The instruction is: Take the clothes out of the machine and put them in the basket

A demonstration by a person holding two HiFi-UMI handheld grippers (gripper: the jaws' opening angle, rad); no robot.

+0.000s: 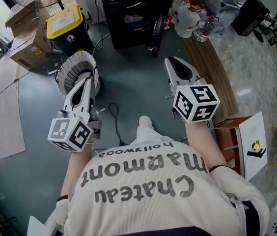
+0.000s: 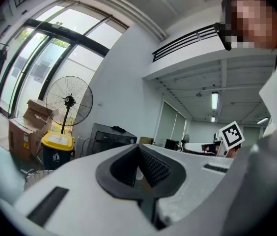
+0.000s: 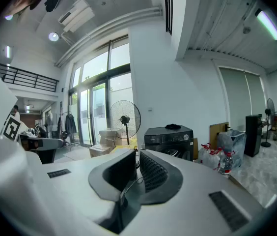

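Left gripper (image 1: 85, 80): clenched, empty, held level.
Right gripper (image 1: 172, 63): clenched, empty, aimed toward machine (image 1: 128, 18).
Basket (image 1: 69, 70): on floor near machine, likely for short transfers.

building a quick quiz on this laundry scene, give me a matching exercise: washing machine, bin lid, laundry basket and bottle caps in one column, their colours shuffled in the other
Column 1
1. washing machine
2. bin lid
3. laundry basket
4. bottle caps

Column 2
A. red
B. white
C. black
D. yellow

Right pairs: 1-C, 2-D, 3-B, 4-A
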